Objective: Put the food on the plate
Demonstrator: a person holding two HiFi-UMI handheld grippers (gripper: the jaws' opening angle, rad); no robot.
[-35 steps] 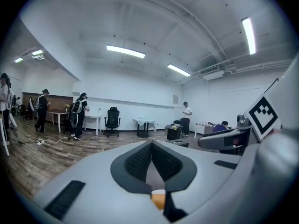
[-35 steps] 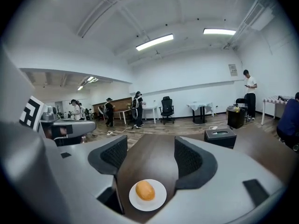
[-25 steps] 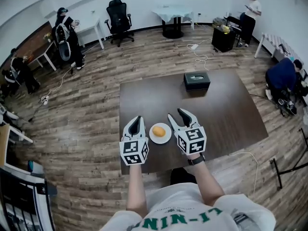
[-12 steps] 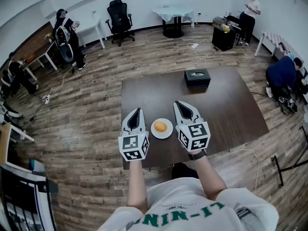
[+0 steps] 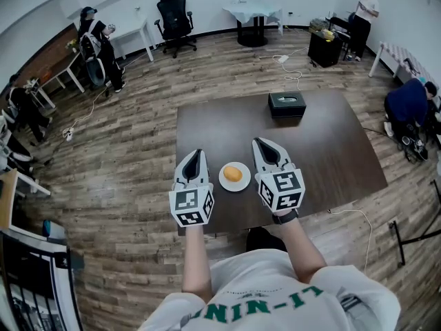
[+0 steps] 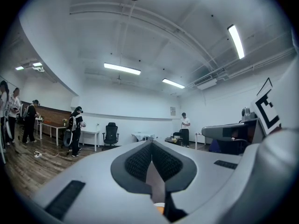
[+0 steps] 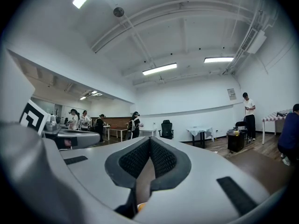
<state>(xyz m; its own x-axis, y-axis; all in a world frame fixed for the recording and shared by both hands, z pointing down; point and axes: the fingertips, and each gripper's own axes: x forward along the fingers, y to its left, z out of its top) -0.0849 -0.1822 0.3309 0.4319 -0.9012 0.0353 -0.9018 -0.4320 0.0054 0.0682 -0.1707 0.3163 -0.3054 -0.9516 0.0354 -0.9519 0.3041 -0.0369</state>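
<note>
An orange round piece of food [image 5: 233, 174] lies on a small white plate [image 5: 224, 180] near the front edge of the dark brown table [image 5: 324, 143]. My left gripper [image 5: 193, 158] hangs just left of the plate, shut and empty. My right gripper [image 5: 261, 146] hangs just right of the plate, its jaws together with nothing between them. In the left gripper view the black pads [image 6: 140, 160] meet at the tips, and a sliver of the orange food [image 6: 160, 209] shows low down. The right gripper view shows its pads [image 7: 161, 157] touching too.
A black box [image 5: 286, 104] sits at the table's far side. A white cable [image 5: 351, 216] runs off the right front of the table onto the wooden floor. Several people, an office chair [image 5: 174, 18] and other tables stand around the room's edges.
The right gripper's jaws went from spread to shut. Both grippers drew slightly back from the plate and now flank it; the food stays on the plate.
</note>
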